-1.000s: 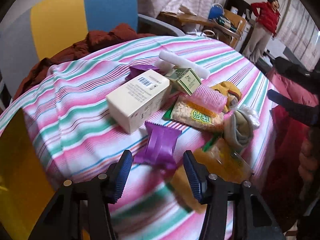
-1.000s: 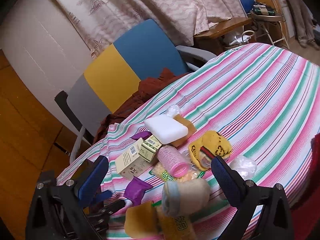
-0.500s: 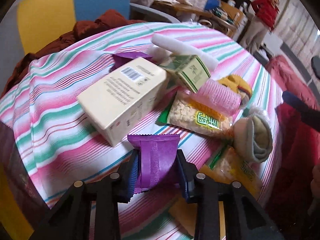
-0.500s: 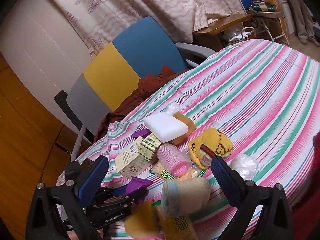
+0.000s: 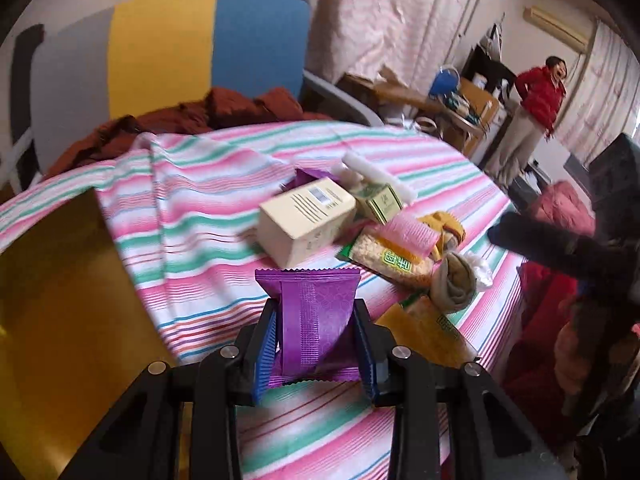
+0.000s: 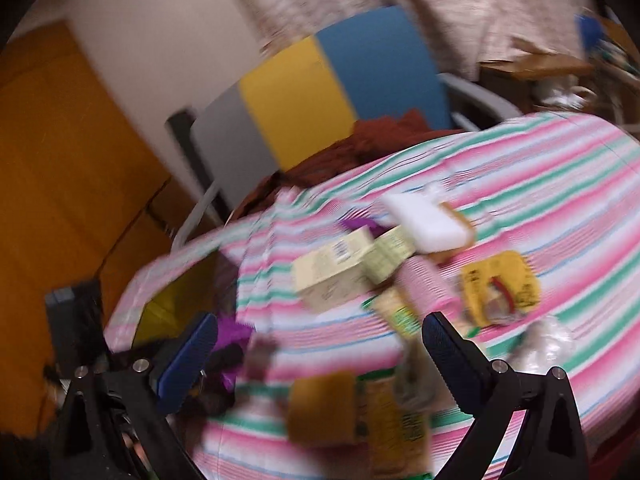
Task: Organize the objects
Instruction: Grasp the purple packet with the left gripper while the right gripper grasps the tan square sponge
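While the left gripper (image 5: pixel 316 344) pinches one crinkled purple foil packet (image 5: pixel 314 320) at lower centre, the right gripper (image 6: pixel 316 352) gapes empty, leaving the cluttered pile of boxes and packets (image 5: pixel 360 220) mid-frame unsorted.

Left gripper (image 5: pixel 316 348), right gripper (image 6: pixel 316 360): black angular frames, silver screw heads, ribbed blue finger pads (image 5: pixel 266 350).
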`<state>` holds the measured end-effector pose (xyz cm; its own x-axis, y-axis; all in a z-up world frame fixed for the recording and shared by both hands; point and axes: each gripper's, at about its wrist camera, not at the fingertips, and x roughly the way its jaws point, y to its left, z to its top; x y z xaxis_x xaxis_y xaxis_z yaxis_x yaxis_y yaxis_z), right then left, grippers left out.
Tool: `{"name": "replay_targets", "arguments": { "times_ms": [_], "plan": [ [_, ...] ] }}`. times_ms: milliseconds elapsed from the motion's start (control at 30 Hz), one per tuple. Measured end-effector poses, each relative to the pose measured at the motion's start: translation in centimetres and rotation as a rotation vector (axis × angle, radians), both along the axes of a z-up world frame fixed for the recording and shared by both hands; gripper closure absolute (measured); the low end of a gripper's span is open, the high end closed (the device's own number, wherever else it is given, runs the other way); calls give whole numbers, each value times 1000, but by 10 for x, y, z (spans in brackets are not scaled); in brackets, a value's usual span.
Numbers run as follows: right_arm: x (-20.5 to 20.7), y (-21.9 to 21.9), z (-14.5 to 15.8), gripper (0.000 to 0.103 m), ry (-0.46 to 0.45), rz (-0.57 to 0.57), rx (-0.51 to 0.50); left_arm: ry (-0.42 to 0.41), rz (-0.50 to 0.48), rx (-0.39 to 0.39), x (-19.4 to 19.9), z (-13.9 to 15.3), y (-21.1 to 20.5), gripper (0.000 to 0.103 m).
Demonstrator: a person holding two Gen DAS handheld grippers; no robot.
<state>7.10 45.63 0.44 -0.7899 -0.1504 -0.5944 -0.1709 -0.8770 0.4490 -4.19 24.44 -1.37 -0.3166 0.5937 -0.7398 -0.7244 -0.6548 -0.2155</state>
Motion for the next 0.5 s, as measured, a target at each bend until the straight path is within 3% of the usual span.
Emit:
{"name": "replay_targets", "arguments": {
  "times_ms": [167, 300, 500],
  "plan": [
    [-20, -48, -16, 6, -126, 180, 118, 26, 56, 24, 7, 12, -31, 68],
    [-35, -65, -36, 19, -250, 217, 197, 28, 118, 36, 5, 13, -58, 68],
    [-52, -79, -69, 23, -418, 252, 282, 38, 212, 43, 4, 12, -98, 68]
  ]
}}
